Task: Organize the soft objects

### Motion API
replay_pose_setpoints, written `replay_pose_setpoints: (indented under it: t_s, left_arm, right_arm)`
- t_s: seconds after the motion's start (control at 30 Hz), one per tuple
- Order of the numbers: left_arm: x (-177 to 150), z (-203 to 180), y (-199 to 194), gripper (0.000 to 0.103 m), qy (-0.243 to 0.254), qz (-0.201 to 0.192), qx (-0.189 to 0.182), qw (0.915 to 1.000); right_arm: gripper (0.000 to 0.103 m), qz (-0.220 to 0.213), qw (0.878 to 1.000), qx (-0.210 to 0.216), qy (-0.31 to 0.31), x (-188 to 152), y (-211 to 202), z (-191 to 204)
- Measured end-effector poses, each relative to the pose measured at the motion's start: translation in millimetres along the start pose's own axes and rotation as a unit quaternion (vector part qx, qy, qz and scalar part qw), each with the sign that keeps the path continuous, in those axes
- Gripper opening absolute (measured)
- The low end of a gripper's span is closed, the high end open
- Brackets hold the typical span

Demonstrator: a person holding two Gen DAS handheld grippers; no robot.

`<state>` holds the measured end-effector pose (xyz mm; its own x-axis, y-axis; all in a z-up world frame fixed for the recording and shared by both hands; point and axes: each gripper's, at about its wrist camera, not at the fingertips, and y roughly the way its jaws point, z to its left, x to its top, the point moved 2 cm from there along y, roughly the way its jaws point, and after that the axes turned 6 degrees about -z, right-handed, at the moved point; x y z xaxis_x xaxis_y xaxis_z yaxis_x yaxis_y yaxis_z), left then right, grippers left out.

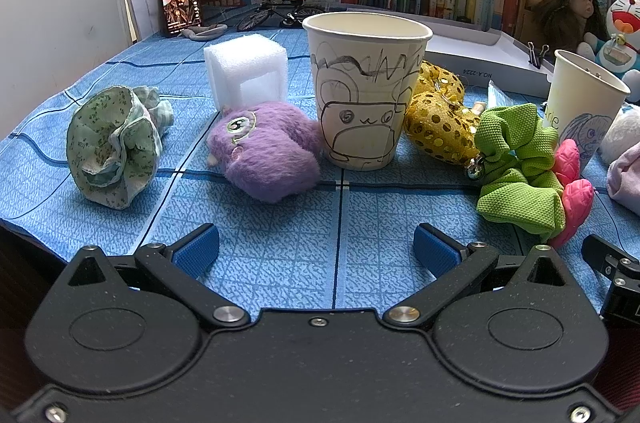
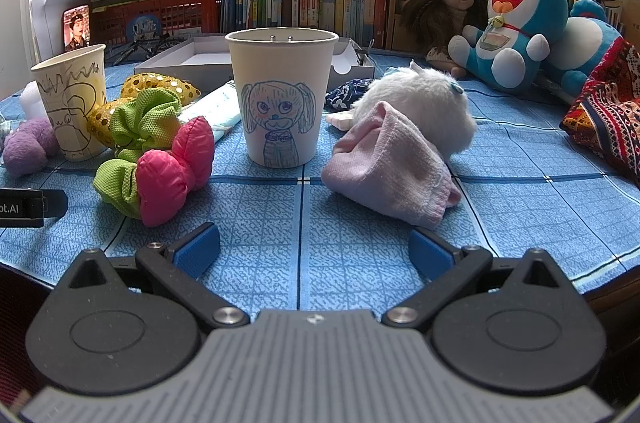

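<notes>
Both grippers are being held low over the blue cloth (image 1: 280,263), jaws spread and empty.

Left gripper (image 1: 316,249) is being faced toward the purple plush (image 1: 268,151) touching the bear-drawn cup (image 1: 366,91); right gripper (image 2: 314,247) toward the pink sock (image 2: 392,171) beside the girl-drawn cup (image 2: 280,99). Soft bulk is best being pinched mid-body, cups being avoided.

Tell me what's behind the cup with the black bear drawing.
Behind the bear cup a gold sequin bow sticks out on its right side and white foam block on its left; whatever sits directly behind is covered.
</notes>
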<state>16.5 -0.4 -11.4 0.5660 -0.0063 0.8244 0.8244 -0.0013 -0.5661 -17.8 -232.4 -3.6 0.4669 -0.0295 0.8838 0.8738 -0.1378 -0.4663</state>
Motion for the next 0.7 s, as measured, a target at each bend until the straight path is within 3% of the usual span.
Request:
replay_pose_setpoints:
  t_s: [0.57,0.7]
  left_arm:
    - [-4.9,11.6,-2.8,0.103,0.003,-0.028,-0.017,0.9995]
    - [-1.6,16.9,-10.9,0.103,0.006,-0.033,-0.030,0.9990]
  right_arm:
    - [0.103,-0.028,1.000,-0.010,0.004,-7.2,-6.2,3.2]
    - [0.103,-0.034,0.999,0.028,0.005,-3.5,-14.4,3.8]
